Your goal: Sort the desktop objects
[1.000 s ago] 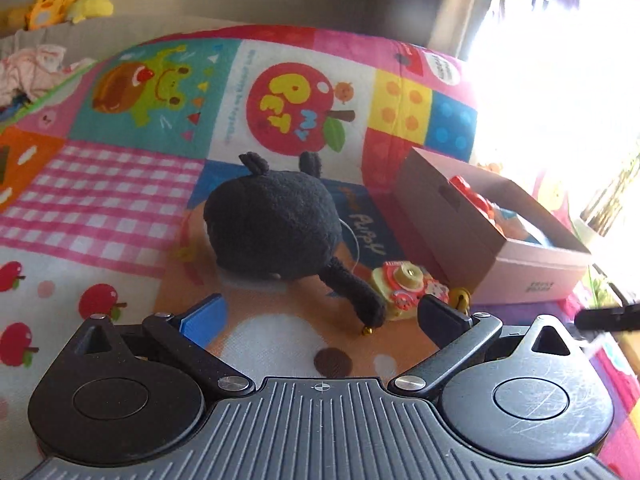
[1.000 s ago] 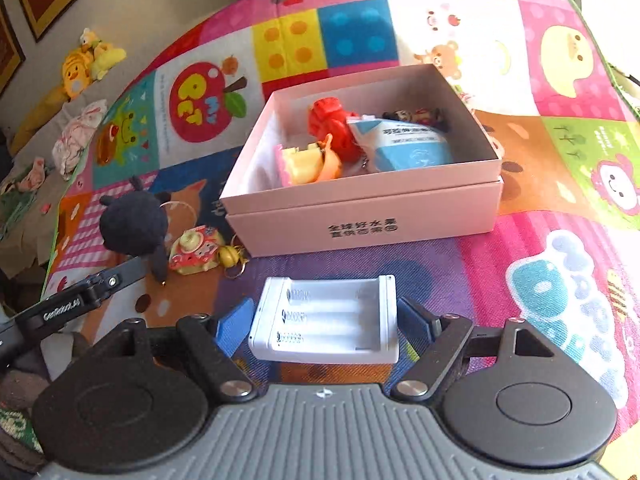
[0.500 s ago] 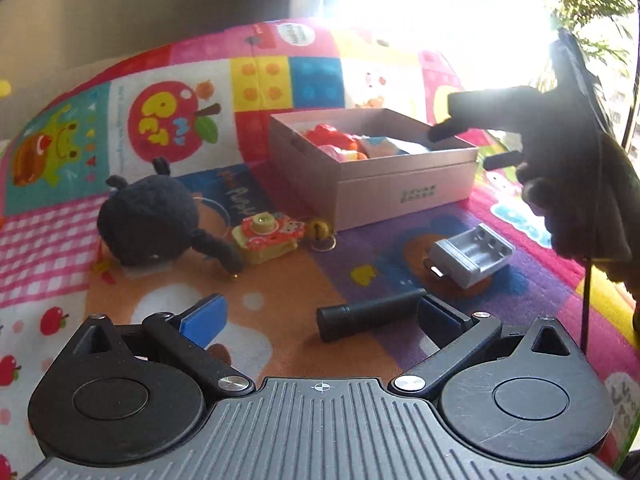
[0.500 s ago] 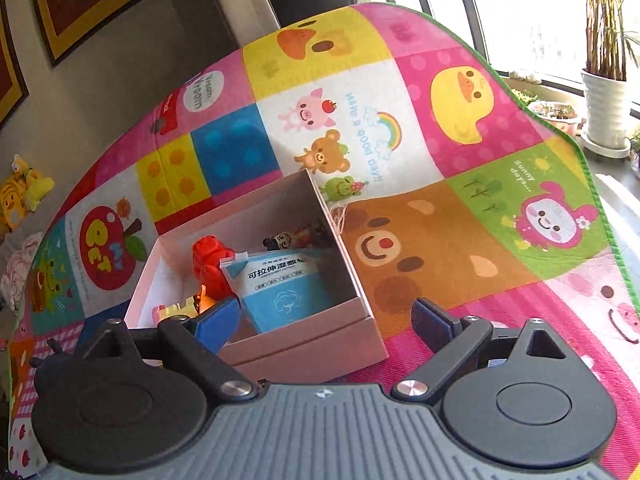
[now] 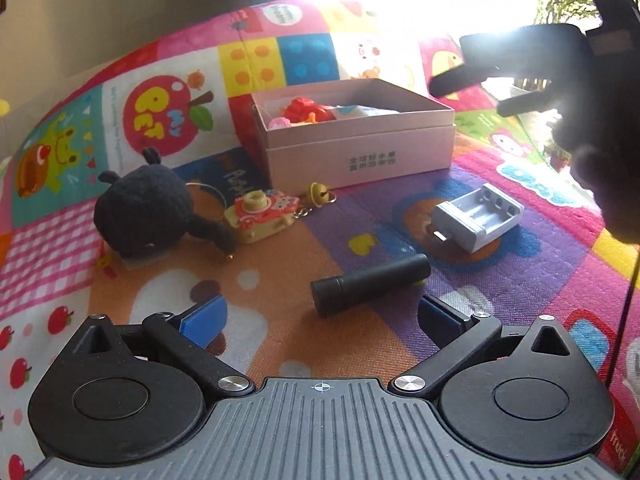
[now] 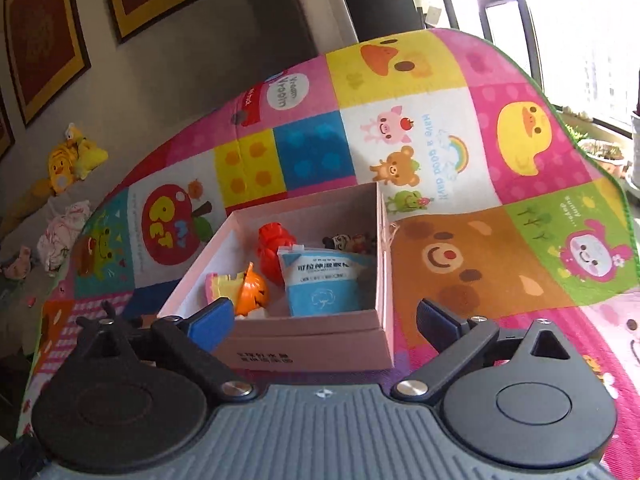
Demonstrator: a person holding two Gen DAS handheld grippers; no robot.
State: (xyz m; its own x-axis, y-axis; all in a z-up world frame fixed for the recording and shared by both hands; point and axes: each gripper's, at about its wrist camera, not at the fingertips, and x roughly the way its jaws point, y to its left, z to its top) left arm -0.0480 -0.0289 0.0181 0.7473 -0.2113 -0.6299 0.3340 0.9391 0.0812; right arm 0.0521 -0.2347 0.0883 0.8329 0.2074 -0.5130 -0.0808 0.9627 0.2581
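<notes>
Inventory, as your two cameras show it.

- Play mat point(image 5: 280, 344): patchwork of cartoon squares; it carries every item below.
- Pink box point(image 5: 360, 156): open-topped, printed characters on its front wall, standing toward the far side of the mat. Inside, seen from your right wrist view: a red toy point(image 6: 276, 252), an orange toy point(image 6: 254, 294), a blue-and-white packet point(image 6: 324, 284) leaning against the near wall, and a small dark figure at the back, too small to identify.
- Black plush toy point(image 5: 144, 212): round, lying left of the box, one limb stretched toward the keychain.
- Toy camera keychain point(image 5: 262, 216): red and yellow, just beside the plush, with a small gold bell point(image 5: 318, 196) close to the box's front corner.
- White battery charger point(image 5: 478, 220): empty slots up, on the mat in front of the box's right end, apart from it.
- Black cylinder point(image 5: 370, 284): lying on its side between the charger and your left claw.
- Left claw point(image 5: 320, 320): fingers spread wide, nothing between them; the black cylinder lies just ahead of the gap, untouched.
- Right claw point(image 6: 324, 320): jaws opening, already near their widest, with nothing gripped; it hangs over the near wall of the pink box. In the left wrist view it shows as a dark silhouette point(image 5: 532, 68) above and right of the box.
</notes>
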